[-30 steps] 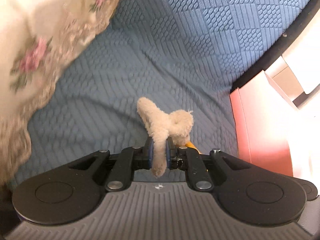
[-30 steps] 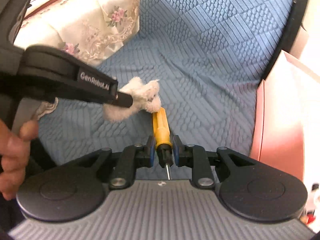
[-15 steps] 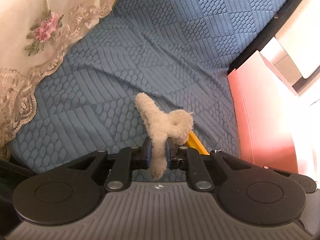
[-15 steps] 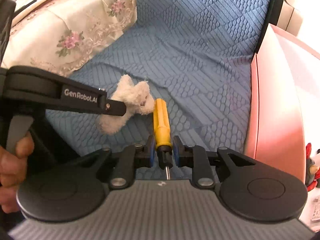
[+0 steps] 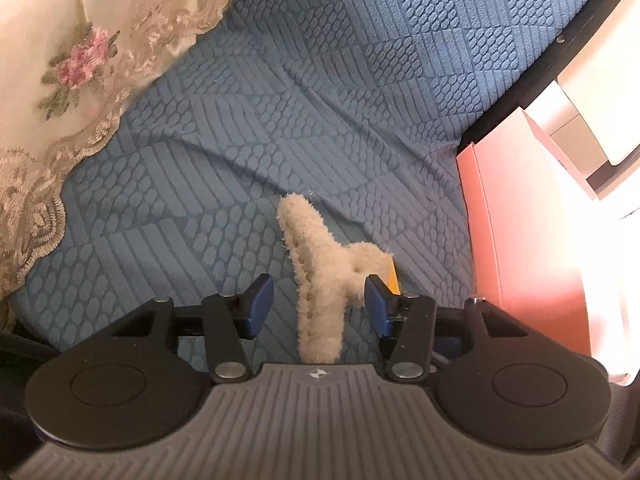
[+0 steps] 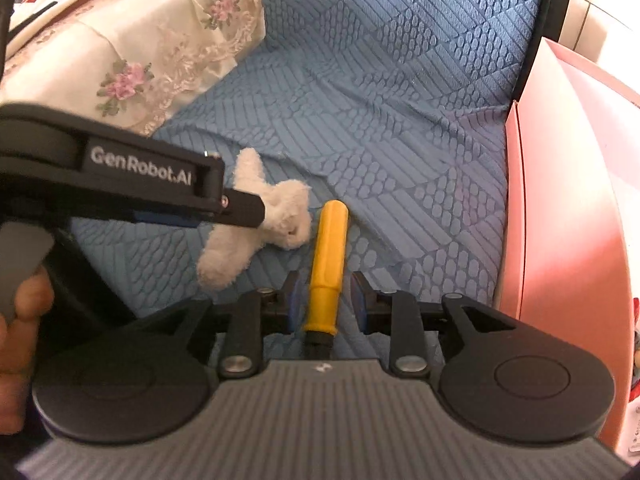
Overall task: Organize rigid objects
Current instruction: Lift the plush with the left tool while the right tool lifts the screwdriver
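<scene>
A: Fingers [image 5: 258,306] of the left gripper [image 5: 318,306], left wrist view: blue pads spread and opening. The fuzzy toy [image 5: 320,276] lies between them on the blue quilt [image 5: 320,100]. Left pad clear of it; right pad just beside its stubby arm, contact cannot be told.

B: Anything else there?

A: A sliver of the yellow screwdriver [image 5: 393,276] shows behind the toy. Floral lace cloth [image 5: 72,60] upper left, pink box [image 5: 520,248] at right.

B: Right wrist view?

A: The right gripper [image 6: 326,304] is opening by a small gap, with the screwdriver [image 6: 328,264] handle between the pads, tip end toward the camera. Pads look just off the handle. It lies on the quilt [image 6: 400,100], just right of the toy [image 6: 256,220]. The left gripper [image 6: 240,208] reaches in from the left over the toy, a hand [image 6: 20,340] on its grip.
</scene>
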Demonstrator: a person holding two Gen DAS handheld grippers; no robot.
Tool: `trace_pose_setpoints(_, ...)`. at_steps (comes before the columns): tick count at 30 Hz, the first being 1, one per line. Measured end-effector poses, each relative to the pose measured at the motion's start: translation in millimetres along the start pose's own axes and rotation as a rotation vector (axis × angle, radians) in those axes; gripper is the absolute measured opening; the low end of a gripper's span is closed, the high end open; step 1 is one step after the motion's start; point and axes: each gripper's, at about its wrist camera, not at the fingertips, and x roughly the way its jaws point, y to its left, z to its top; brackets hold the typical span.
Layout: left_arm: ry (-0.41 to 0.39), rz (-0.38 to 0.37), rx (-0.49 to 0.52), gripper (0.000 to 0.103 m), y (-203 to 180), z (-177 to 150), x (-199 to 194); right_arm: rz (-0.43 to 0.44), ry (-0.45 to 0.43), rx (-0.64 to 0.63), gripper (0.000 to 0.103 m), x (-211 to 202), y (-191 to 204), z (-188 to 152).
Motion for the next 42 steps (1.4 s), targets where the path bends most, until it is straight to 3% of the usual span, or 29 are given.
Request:
trace_pose_setpoints(8,-0.008,-0.011,-0.015,0.058,3.3,1.6,-1.2,-0.017,-0.022,0.001,0.015,-2.5,-2.0,-0.1)
trace_pose_setpoints(10,-0.009,-0.022,-0.023,0.058,4.5,2.1,-1.3,-0.033,-0.033,0.005,0.005,-4.3,-4.1,0.5)
trace_pose_setpoints(14,-0.01,-0.027,-0.026,0.064,3.4,2.0,0.9,-0.045,-0.034,0.013,0.005,-4.4,-8.2,1.3)
trace_pose_setpoints(20,-0.009,-0.031,-0.015,0.065,0.3,2.6,6.5,-0.025,-0.031,0.037,0.009,-1.5,-12.4,2.2)
trace_pose_setpoints(26,-0.008,-0.031,-0.022,0.065,1.9,4.6,9.3,-0.008,-0.005,0.053,0.023,5.4,-14.9,3.0)
trace_pose_setpoints(35,0.008,-0.021,0.008,0.073,-4.7,4.3,15.2,0.008,0.029,0.028,0.023,14.0,-10.1,5.1)
trace_pose_setpoints(42,0.019,0.012,0.043,0.074,-11.5,4.0,26.2,-0.077,0.001,0.01,0.023,10.3,-13.4,7.9)
